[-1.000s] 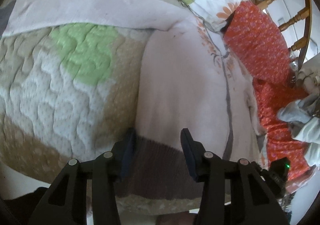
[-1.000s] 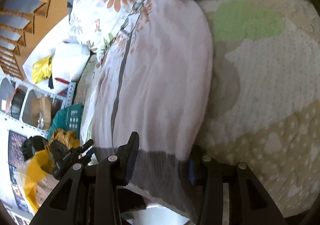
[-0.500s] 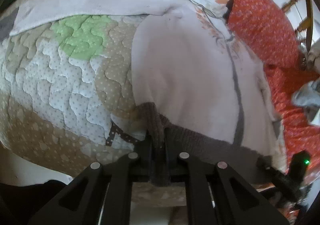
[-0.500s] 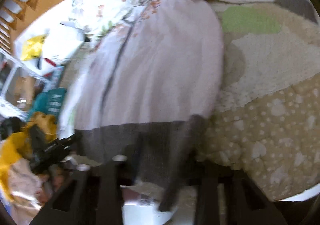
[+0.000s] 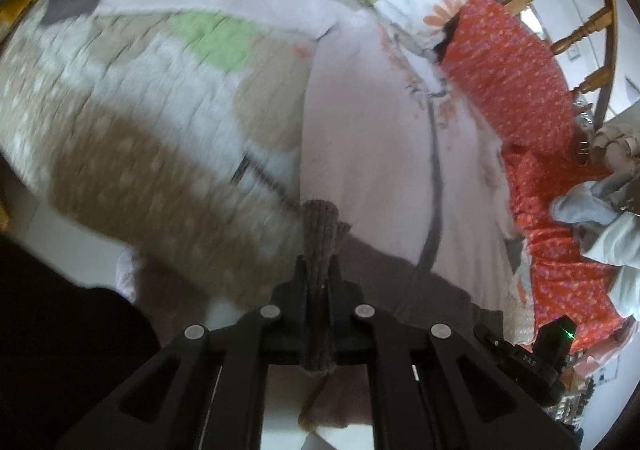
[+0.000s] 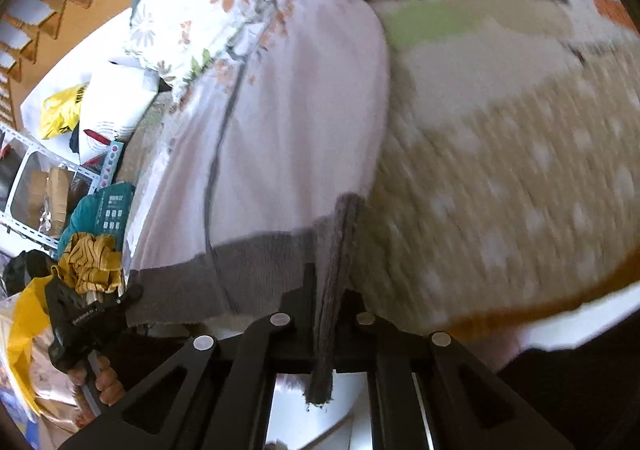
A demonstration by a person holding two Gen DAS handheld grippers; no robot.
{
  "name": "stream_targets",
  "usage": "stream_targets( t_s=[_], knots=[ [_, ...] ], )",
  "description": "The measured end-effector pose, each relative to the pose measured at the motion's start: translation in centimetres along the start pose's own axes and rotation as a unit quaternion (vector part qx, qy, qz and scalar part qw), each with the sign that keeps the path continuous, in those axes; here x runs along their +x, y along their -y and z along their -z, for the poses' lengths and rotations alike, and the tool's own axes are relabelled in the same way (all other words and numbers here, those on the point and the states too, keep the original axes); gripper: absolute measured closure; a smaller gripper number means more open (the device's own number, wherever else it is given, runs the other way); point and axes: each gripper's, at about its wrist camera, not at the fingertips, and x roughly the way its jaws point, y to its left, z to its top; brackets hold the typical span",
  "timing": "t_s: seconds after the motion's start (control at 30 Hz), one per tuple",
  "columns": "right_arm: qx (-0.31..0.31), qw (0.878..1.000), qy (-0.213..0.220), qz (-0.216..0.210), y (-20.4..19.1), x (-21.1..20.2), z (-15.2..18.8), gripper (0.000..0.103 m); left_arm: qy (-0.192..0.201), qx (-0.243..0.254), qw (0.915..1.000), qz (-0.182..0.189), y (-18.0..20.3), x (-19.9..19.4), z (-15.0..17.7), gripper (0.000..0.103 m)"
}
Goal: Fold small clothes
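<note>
On the quilt (image 5: 120,154), both grippers' fingers pinch the sweater's (image 5: 372,154) grey hem (image 6: 256,266).

No text can be read for certain. In the right wrist view the other gripper's black body (image 6: 86,320) bears a small pale printed word, too blurred to make out. In the left wrist view a black device with a green light (image 5: 524,360) carries tiny white characters, also too small to read.
</note>
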Motion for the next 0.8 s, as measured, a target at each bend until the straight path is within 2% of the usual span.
stream_targets(
  t_s=[0.17,0.27,0.33,0.4,0.5,0.53,0.6,0.7,0.8],
  knots=[
    [0.008,1.000,-0.024,0.009,1.5,0.3,1.3,0.098,-0.021,-0.006,0.9996,0.015,-0.6,0.3,0.6,0.096],
    [0.009,1.000,-0.002,-0.001,1.7,-1.5,0.2,0.096,-0.016,0.023,0.9993,0.026,0.1,-1.3,0.6,0.095],
    [0.004,1.000,0.019,0.011,1.7,-3.0,-1.0,0.093,-0.006,0.038,0.9988,0.031,0.7,-2.3,0.4,0.087],
    [0.005,0.997,0.053,0.055,2.5,-4.9,-3.2,0.089,0.008,0.045,0.9983,0.036,1.1,-3.2,-0.2,0.067],
    [0.028,0.989,0.102,0.099,4.5,-7.0,-6.7,0.079,0.031,0.062,0.9967,0.043,2.6,-3.8,-1.9,0.053],
    [0.040,0.986,0.117,0.115,5.3,-7.6,-7.9,0.073,0.036,0.068,0.9962,0.041,3.2,-3.7,-2.5,0.050],
    [0.058,0.977,0.140,0.148,6.8,-8.3,-10.2,0.066,0.048,0.085,0.9947,0.033,5.2,-2.7,-4.4,0.036],
    [0.082,0.963,0.156,0.204,8.9,-8.1,-13.5,0.056,0.062,0.124,0.9899,0.032,8.4,-0.4,-6.6,0.033],
    [0.089,0.955,0.135,0.250,10.3,-6.4,-16.3,0.051,0.046,0.146,0.9875,0.040,11.2,3.8,-10.0,0.033]
  ],
)
